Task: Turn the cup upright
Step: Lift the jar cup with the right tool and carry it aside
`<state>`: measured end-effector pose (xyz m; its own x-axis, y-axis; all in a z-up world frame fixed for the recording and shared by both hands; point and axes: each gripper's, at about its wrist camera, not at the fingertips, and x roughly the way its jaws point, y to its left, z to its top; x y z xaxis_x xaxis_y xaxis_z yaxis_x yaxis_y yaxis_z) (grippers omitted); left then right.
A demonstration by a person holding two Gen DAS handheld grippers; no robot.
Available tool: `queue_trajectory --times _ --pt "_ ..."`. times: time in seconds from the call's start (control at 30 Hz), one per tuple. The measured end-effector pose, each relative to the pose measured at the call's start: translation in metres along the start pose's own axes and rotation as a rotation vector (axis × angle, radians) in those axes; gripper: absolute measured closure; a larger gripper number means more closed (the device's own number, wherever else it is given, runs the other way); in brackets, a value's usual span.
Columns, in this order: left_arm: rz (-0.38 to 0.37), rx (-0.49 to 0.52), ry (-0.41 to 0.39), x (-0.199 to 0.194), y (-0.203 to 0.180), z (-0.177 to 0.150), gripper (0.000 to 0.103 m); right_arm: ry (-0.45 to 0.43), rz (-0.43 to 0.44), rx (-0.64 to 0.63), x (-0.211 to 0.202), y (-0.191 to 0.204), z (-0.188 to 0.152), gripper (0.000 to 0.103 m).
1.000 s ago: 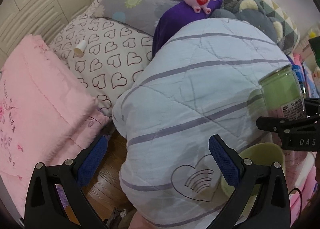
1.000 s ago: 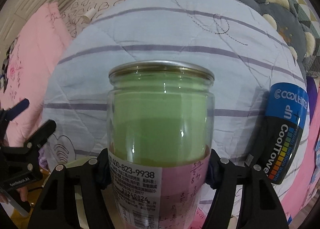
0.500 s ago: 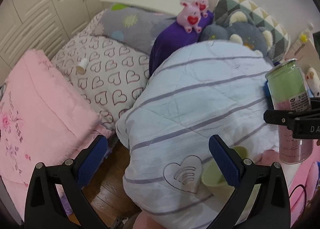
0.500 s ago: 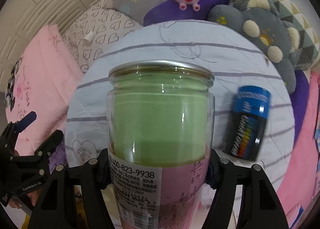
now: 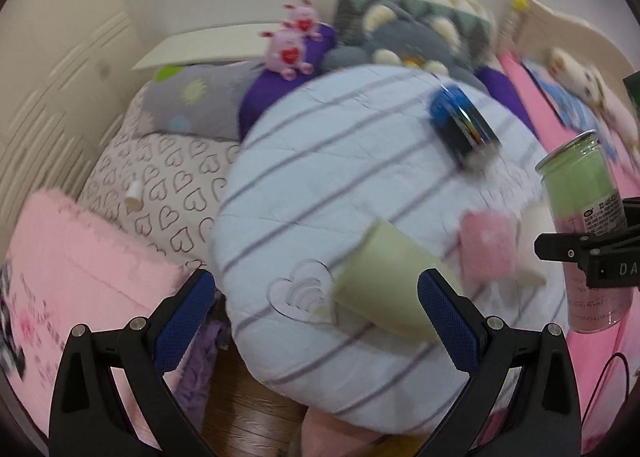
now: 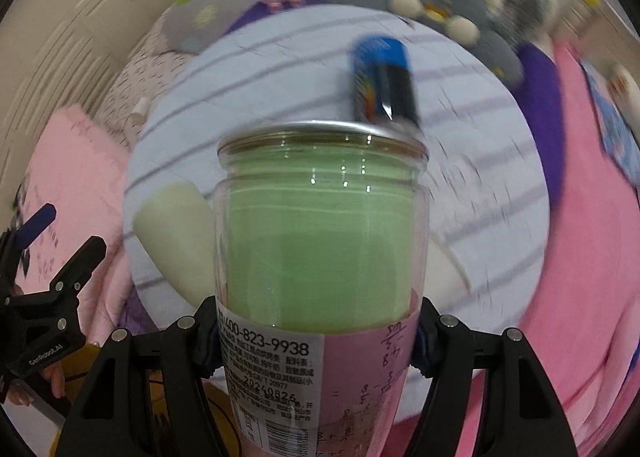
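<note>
Left wrist view is showing the left tongs (image 5: 316,297) hanging spread wide over the bed, gripping nothing. Between their blue-padded fingers (image 5: 448,321), the pale green plastic cup (image 5: 384,285) is lying on its side on the round light-blue quilted cushion with purple stripes (image 5: 320,177). Further right on that cushion, a blurred pink box-shaped object (image 5: 486,245) is sitting near the cup, and a blue and black cylindrical canister (image 5: 460,125) is lying toward the far edge. At the right edge, the right tongs (image 6: 316,337) are pinching a clear plastic jar with green contents and a pink label (image 6: 320,257), holding it upright. Right wrist view is showing the cup just left of the jar, partly hidden behind it, with the canister beyond.
</note>
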<state>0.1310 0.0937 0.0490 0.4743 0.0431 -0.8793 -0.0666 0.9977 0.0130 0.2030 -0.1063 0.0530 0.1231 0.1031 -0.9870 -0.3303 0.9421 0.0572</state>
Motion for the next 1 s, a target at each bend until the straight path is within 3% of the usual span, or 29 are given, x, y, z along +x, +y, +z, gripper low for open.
queue_trajectory --times 0.13,0.43,0.67,0.73,0.83,1.0 --pt "-0.031 0.093 0.023 0.004 -0.018 -0.013 0.001 0.028 0.036 0.061 0.007 -0.002 -0.035 0.034" --pt "-0.062 0.237 0.116 0.035 -0.036 -0.053 0.001 0.095 0.049 0.141 0.056 0.014 -0.07 0.033" --pt "-0.064 0.237 0.151 0.055 -0.033 -0.068 0.001 0.1 0.011 0.152 0.085 0.027 -0.07 0.032" --pt "-0.064 0.231 0.164 0.06 -0.032 -0.069 0.001 0.093 -0.018 0.144 0.085 0.031 -0.067 0.022" --pt "-0.06 0.218 0.171 0.062 -0.029 -0.069 0.001 0.073 -0.053 0.119 0.078 0.038 -0.06 0.022" --pt "-0.053 0.2 0.162 0.058 -0.027 -0.066 0.001 0.07 -0.035 0.111 0.071 0.049 -0.054 0.022"
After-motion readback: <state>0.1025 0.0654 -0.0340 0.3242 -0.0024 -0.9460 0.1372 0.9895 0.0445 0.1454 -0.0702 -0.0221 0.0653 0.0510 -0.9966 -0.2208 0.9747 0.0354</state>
